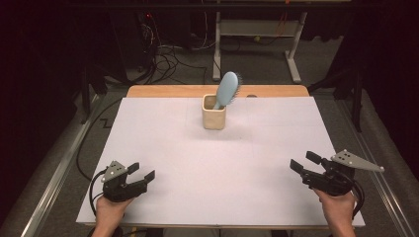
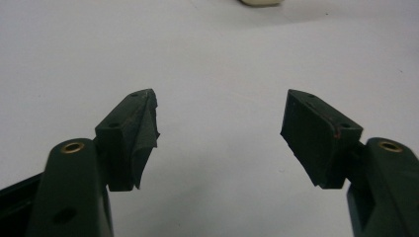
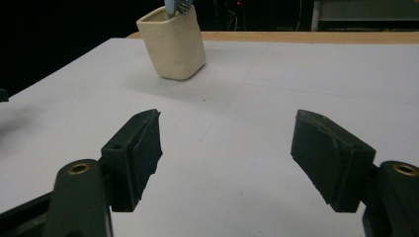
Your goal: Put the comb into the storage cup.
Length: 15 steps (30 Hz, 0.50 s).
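White desk: pale sheet across the whole top, wooden edge along the far side; from the high view, cables on the floor beyond it.
Cup: cream, square-sided, upright at far centre of the desk, well apart from both hands. The right gripper view catches its side wall up close at top left; the left gripper view catches just a sliver of its base at the top edge.
Hairbrush: light blue, handle down in the cup, head leaning out to the right, bristles facing away. Seen whole from the high view.
Left claw: near-left corner, jaws spread, nothing between them, bare desk underneath.
Right claw: near-right corner, jaws spread wide, nothing held, aimed toward the cup.
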Each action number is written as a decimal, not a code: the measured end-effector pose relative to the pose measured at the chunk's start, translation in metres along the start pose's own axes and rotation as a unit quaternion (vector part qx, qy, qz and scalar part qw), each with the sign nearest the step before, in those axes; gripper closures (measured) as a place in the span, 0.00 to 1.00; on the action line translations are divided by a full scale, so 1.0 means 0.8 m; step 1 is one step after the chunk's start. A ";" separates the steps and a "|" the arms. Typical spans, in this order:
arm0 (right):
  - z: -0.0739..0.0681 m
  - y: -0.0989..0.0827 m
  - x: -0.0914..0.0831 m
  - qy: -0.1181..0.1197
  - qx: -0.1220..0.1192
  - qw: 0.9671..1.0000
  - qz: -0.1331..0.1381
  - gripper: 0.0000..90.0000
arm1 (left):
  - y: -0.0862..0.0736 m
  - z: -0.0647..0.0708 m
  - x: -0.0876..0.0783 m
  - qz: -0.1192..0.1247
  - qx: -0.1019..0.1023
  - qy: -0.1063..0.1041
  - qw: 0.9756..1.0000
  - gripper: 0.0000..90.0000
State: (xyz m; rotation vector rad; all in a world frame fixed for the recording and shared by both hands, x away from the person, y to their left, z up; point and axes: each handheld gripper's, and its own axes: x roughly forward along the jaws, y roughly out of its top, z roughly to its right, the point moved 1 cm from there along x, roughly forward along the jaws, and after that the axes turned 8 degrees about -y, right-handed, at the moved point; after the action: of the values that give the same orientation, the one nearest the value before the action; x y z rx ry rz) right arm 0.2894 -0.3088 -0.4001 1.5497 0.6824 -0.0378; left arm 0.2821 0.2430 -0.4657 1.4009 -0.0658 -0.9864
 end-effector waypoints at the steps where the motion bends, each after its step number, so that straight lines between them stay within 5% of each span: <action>1: 0.000 0.000 -0.001 0.000 -0.001 1.000 0.001 0.31 | 0.000 0.000 0.000 0.000 0.000 0.000 1.000 0.34; 15: -0.002 -0.010 -0.009 -0.013 -0.007 1.000 -0.001 0.31 | 0.000 -0.001 -0.003 0.006 -0.002 -0.006 1.000 0.34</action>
State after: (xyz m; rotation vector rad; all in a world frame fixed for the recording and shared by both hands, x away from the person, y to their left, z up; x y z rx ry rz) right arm 0.2798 -0.3104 -0.4038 1.5335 0.6632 -0.0548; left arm 0.2813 0.2452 -0.4649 1.3888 -0.0805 -0.9851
